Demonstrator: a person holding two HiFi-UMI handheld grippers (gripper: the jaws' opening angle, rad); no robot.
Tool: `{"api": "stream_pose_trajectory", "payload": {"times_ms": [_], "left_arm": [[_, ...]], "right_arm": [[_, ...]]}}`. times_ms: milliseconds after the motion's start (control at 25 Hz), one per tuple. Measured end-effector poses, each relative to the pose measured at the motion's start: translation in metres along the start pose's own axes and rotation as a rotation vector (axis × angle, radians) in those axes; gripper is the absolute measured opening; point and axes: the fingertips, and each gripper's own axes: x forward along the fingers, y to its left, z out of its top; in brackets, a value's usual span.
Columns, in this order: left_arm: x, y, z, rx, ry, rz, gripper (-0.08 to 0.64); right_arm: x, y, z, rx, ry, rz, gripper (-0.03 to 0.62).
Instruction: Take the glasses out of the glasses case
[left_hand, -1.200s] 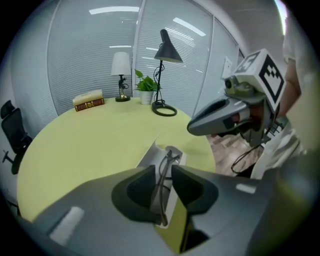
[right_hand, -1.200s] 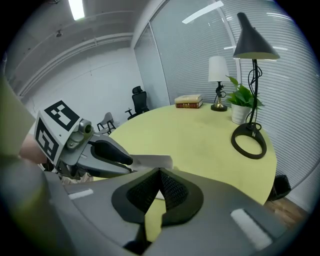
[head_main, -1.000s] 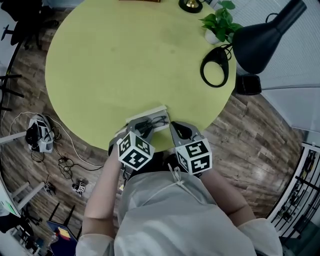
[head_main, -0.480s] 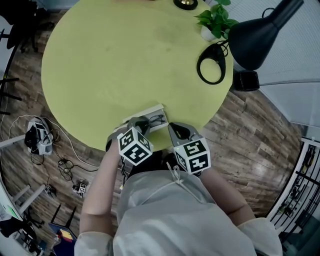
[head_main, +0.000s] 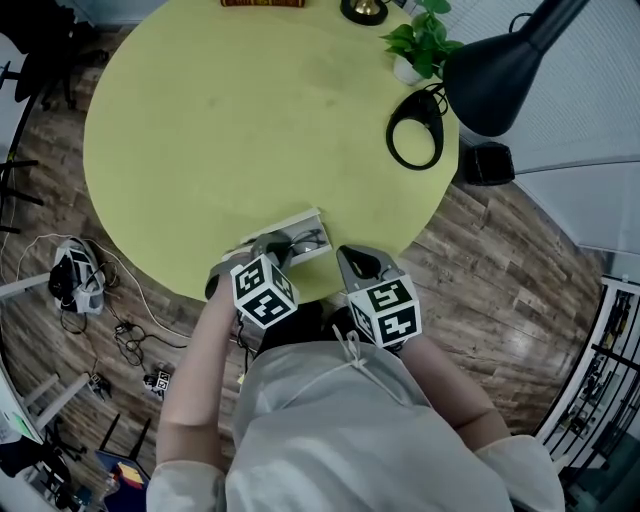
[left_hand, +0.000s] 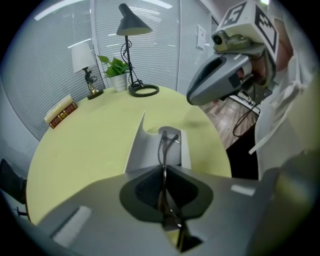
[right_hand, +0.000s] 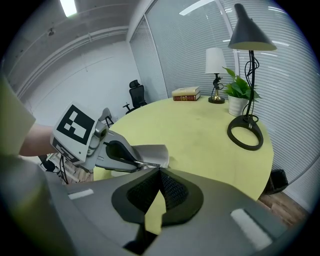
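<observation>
A pale grey glasses case (head_main: 298, 228) lies open near the front edge of the round yellow-green table (head_main: 240, 110). Thin dark-framed glasses (left_hand: 164, 147) stand on edge over the case (left_hand: 146, 147), and my left gripper (left_hand: 164, 172) is shut on their frame. The head view shows this gripper (head_main: 272, 250) at the case's near end, the glasses (head_main: 308, 240) reaching into it. My right gripper (right_hand: 159, 172) hovers just right of the case (right_hand: 152, 152), shut with nothing between its tips. In the head view it (head_main: 352, 262) sits at the table's edge.
At the far right of the table stand a black desk lamp with a ring base (head_main: 415, 130), a potted plant (head_main: 415, 45) and a small lamp (head_main: 363, 10). Books (head_main: 262, 3) lie at the far edge. Cables and gear (head_main: 78, 275) litter the wooden floor on the left.
My left gripper has shifted a little to the left along the case's near end, staying on the glasses. The right gripper has hardly moved.
</observation>
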Motion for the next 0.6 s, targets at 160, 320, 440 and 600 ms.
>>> {"api": "stream_pose_trajectory", "payload": {"times_ms": [160, 320, 440, 600], "left_arm": [[-0.004, 0.002, 0.0, -0.019, -0.016, 0.008, 0.015], [-0.015, 0.007, 0.005, -0.041, -0.058, 0.035, 0.015], [-0.028, 0.01, 0.014, -0.021, -0.098, 0.068, 0.015], [-0.048, 0.009, 0.023, -0.006, -0.142, 0.108, 0.015]], "right_arm": [[-0.005, 0.002, 0.003, -0.007, -0.012, -0.001, 0.0], [-0.011, 0.006, 0.006, -0.017, -0.027, 0.004, 0.0], [-0.014, 0.01, 0.009, -0.033, -0.035, 0.011, 0.0], [-0.021, 0.022, 0.01, -0.054, -0.046, 0.018, 0.0]]}}
